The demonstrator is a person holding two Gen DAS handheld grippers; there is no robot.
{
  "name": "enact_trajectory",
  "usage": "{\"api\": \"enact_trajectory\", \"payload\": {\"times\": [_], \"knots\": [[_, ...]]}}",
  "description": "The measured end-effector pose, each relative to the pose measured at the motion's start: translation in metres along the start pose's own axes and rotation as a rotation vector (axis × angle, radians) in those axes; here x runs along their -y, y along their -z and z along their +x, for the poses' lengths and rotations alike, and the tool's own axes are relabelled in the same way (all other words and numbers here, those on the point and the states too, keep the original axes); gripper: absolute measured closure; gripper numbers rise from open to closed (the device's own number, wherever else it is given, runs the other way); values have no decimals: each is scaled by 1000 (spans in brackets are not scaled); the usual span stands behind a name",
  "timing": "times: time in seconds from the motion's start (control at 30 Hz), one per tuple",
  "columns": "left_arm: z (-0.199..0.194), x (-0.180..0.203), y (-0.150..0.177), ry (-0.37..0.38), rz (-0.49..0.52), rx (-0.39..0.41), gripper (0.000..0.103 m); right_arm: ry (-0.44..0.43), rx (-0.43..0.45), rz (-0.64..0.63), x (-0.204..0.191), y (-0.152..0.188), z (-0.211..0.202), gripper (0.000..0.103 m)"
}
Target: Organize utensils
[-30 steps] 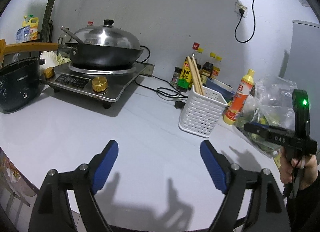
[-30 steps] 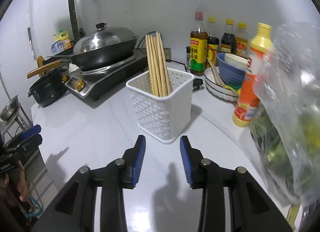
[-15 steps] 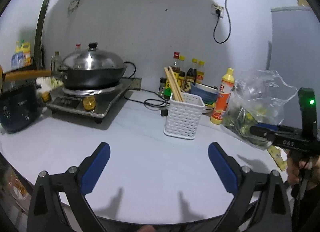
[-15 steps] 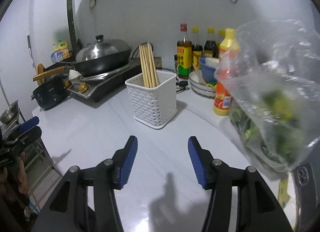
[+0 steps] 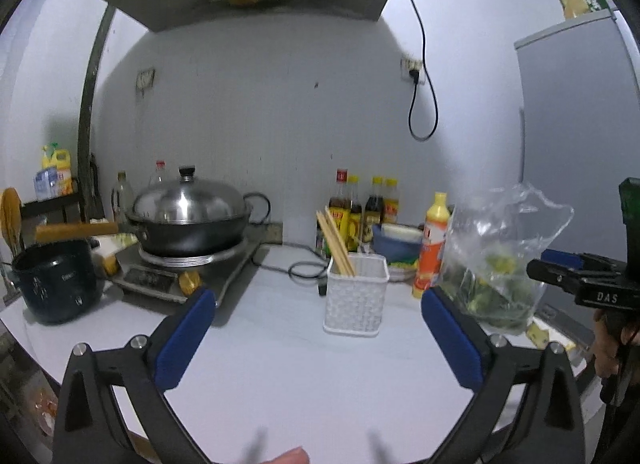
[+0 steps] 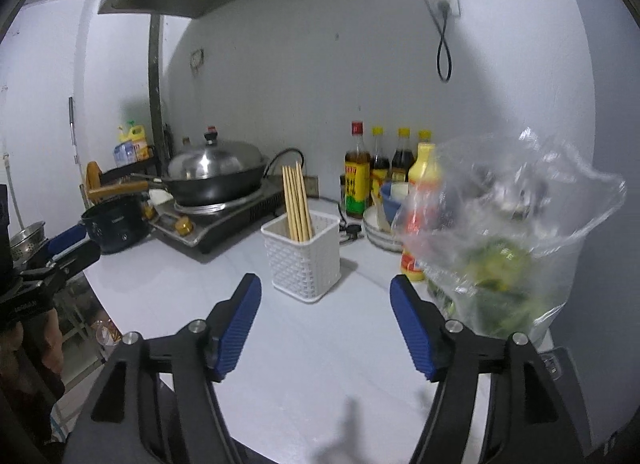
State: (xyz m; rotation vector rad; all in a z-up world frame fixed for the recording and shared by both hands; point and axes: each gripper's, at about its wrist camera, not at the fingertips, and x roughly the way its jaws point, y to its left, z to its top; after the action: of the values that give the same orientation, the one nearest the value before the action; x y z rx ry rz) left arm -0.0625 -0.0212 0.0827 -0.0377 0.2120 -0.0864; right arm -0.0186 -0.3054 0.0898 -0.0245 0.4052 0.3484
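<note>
Both hand-held grippers, left [image 5: 318, 338] & right [image 6: 325, 322], are released w/ nothing between ribbed blue pads. Wooden chopsticks [image 6: 297, 208] lean in square white lattice basket [image 6: 305, 260] (plastic) on smooth desk [image 6: 320, 364].

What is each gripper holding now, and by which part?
Nothing. The left gripper and the right gripper are both open and empty; the chopsticks stand in the basket.

A lidded wok [image 5: 188, 220] sits on the cooktop [image 5: 160, 276], sauce bottles [image 5: 362, 204] stand behind.
</note>
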Motion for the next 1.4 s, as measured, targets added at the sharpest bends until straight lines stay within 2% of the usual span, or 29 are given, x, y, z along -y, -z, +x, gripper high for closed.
{"api": "enact_trajectory", "payload": {"times": [0.1, 0.17, 0.37, 0.67, 1.4], "knots": [[-9, -1, -5, -3, -20, 27, 0, -9, 50, -5, -2, -7, -15, 23], [-13, -2, -7, -16, -25, 32, 0, -19, 73, -2, -4, -9, -22, 22], [-21, -12, -4, -38, -55, 26, 0, -36, 95, -16, -13, -12, -29, 21], [-29, -28, 1, -76, -75, 28, 0, -64, 75, -31, -28, -12, -13, 20], [-20, -30, 3, -64, -81, 11, 0, -64, 59, -38, -35, -11, -1, 20]]}}
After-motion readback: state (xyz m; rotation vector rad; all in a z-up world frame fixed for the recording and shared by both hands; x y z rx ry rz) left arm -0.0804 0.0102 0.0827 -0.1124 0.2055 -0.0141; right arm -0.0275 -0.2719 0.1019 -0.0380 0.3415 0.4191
